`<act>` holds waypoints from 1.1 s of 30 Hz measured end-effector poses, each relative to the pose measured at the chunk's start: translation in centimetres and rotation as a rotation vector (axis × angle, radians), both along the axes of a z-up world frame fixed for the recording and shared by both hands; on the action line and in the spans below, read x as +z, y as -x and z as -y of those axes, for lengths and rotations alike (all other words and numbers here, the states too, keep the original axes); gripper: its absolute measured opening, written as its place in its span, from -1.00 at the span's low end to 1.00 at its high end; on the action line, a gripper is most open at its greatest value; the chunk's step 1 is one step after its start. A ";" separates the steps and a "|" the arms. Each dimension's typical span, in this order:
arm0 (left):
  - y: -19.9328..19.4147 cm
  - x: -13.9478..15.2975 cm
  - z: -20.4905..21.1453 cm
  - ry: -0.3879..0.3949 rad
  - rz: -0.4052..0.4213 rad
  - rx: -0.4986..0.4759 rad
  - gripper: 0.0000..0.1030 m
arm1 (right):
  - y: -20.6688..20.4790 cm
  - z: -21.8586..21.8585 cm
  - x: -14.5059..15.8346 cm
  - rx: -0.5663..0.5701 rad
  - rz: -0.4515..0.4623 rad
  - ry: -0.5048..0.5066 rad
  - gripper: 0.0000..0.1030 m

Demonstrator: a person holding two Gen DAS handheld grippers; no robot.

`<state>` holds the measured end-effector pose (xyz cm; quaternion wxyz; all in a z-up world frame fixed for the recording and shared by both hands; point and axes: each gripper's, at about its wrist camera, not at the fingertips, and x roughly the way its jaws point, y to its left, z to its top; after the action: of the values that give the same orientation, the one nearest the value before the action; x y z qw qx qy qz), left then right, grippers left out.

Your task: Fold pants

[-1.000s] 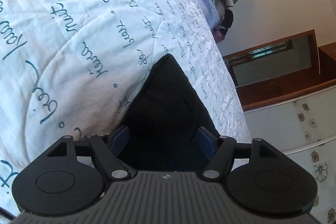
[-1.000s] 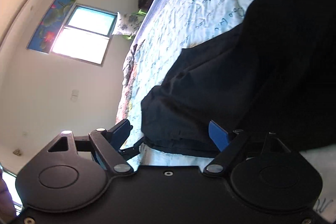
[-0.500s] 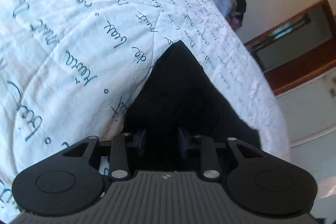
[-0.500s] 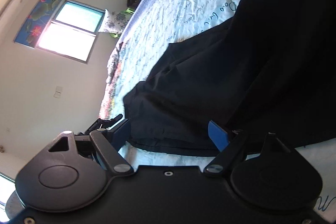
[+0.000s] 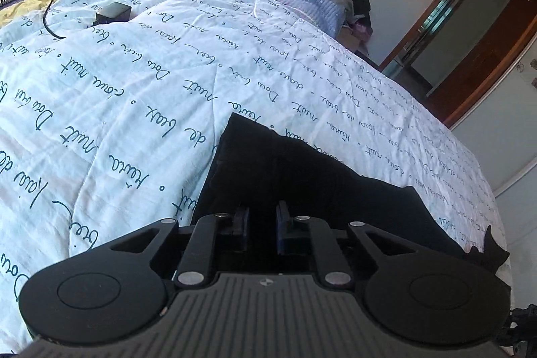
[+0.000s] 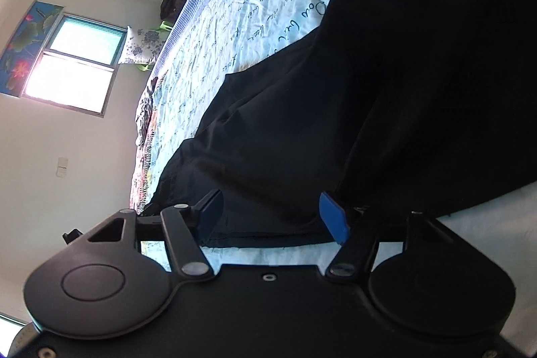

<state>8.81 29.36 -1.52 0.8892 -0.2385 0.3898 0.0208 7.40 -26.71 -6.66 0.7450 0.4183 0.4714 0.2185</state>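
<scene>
Pants [image 5: 302,176], black and limp, lie on a pale blue bedspread [image 5: 134,96] printed with dark script, with one end near the bed's close edge and the rest running up across the cover.

The likeliest trouble is an uneven fold. The left gripper [image 5: 261,220] has its jaws drawn in narrow and closing on dark cloth, but the fabric is so dark that how many layers sit between the pads cannot be told; a pinch on the top layer alone would let the under layer stay behind and bunch. The right gripper [image 6: 272,213] has its jaws fairly wide and closing over the hem edge, with cloth lying between the blue pads but not yet pressed. If that side lifts late or misses the hem, the pants would twist. A charger and cable [image 5: 110,12] farther up the bedspread could also end up under the fold.

Both grippers point down toward the bed at a slant, the left more steeply, the right lower and close above the hem.
</scene>
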 end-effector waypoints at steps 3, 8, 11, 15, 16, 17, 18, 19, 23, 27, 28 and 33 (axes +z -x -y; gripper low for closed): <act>0.3 0.1 -0.6 0.051 -0.003 -0.004 -0.73 | 0.6 0.5 0.3 -0.012 -0.003 0.026 0.29; 0.7 -0.6 -1.0 0.067 -0.031 -0.014 -0.73 | 0.1 0.2 -0.7 -0.015 -0.037 0.031 0.30; 0.9 -0.7 -1.1 0.068 -0.038 -0.020 -0.73 | -0.8 -1.1 -1.5 0.001 -0.064 0.076 0.25; 1.2 -0.4 -1.1 0.046 -0.040 -0.040 -0.73 | -0.9 -2.8 -1.5 0.056 -0.026 0.132 -0.87; 1.3 -0.3 -1.1 0.041 -0.042 -0.047 -0.73 | -0.6 -2.8 -0.8 0.057 0.008 0.140 -0.87; 1.5 -0.2 -1.1 0.035 -0.042 -0.054 -0.73 | -0.3 -2.6 0.1 0.054 0.045 0.136 -0.87; 1.7 -0.3 -1.1 0.024 -0.046 -0.060 -0.73 | 0.2 -2.3 0.8 0.049 0.068 0.120 -0.87; 1.9 -0.5 -1.0 0.010 -0.058 -0.063 -0.72 | 0.7 -1.8 1.2 0.043 0.079 0.099 -0.87; 1.8 -4.1 -1.5 -0.006 -0.145 -0.068 -0.62 | 1.2 -1.0 -1.8 0.042 -0.007 0.143 -0.87; 2.2 -4.3 -2.4 0.017 -0.120 -0.054 -0.44 | 1.6 -0.2 -3.4 0.003 -0.024 0.043 -0.79; 2.5 -3.6 -2.3 -0.015 -0.105 -0.064 -0.25 | 1.7 0.2 -3.2 0.005 -0.032 0.028 -0.70; 4.2 1.0 -2.5 -0.235 -0.028 -0.049 -0.24 | 3.5 3.2 -0.1 -0.084 0.063 0.003 0.06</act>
<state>4.65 31.83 -0.55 0.9057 -0.1229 0.4029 0.0477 3.86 -29.90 -6.71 0.7687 0.4294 0.4300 0.1995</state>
